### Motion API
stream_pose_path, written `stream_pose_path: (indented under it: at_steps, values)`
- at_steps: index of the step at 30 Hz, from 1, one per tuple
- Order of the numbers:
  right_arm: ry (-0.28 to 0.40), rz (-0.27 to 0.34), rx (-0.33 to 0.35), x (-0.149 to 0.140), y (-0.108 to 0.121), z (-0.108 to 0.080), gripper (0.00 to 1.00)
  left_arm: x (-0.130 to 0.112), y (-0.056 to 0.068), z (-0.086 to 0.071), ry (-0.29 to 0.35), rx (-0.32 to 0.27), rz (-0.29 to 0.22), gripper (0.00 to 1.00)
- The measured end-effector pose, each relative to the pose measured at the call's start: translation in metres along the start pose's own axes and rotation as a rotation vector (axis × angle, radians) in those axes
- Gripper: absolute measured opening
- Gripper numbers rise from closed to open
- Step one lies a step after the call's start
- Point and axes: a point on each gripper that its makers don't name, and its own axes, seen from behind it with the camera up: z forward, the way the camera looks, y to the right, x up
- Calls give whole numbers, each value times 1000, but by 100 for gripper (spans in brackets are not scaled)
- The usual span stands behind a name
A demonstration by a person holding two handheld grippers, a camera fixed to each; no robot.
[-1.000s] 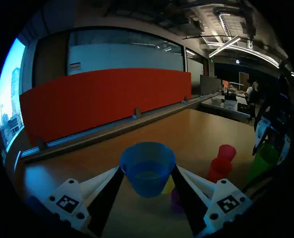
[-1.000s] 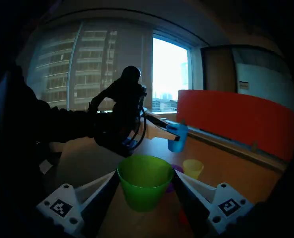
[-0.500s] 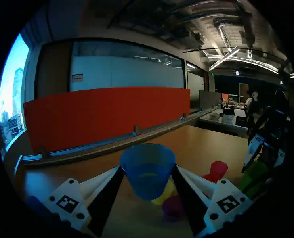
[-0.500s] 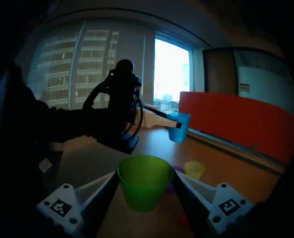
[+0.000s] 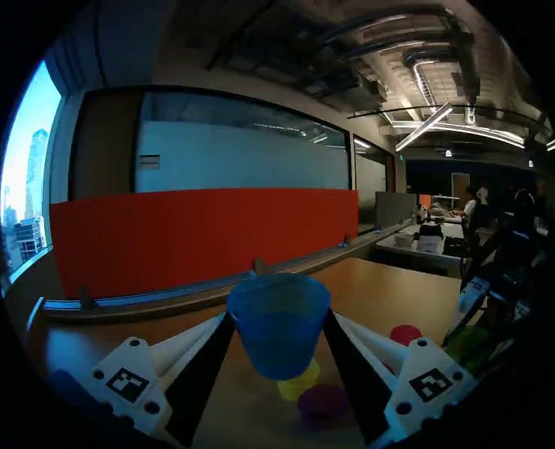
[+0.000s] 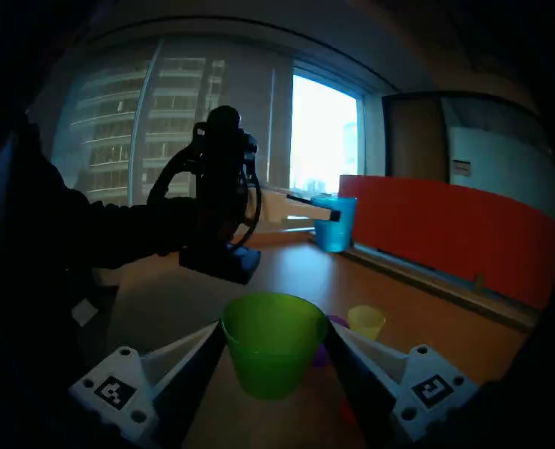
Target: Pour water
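In the left gripper view, the left gripper (image 5: 279,318) holds a cup (image 5: 279,337) between its fingers above the table (image 5: 382,288). A loose cup (image 5: 298,383) and a nearer cup (image 5: 322,404) stand beneath at 6 o'clock, a side cup (image 5: 405,334) at 4 o'clock. A partition (image 5: 203,232) runs behind the table. In the right gripper view, the right gripper (image 6: 275,329) holds a second cup (image 6: 274,352), with the left gripper beyond at 12 o'clock

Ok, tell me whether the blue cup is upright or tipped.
Upright: the translucent blue plastic cup sits in the left tongs with its rim level and on top.

Left gripper (image 5: 279,318) holds a blue cup (image 5: 279,346) upright in its jaws, right gripper (image 6: 274,328) a green cup (image 6: 274,361).
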Motion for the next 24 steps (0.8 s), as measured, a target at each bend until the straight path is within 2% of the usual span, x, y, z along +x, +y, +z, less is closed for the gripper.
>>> stream_pose_path:
  at_steps: [11,24]
  values:
    - [4,-1,-3,-1,0,1,94,14,10,-9,44,-5,13,84]
    - [18,-17,-8,1,1,1,93,24,10,-17,60,3,12,84]
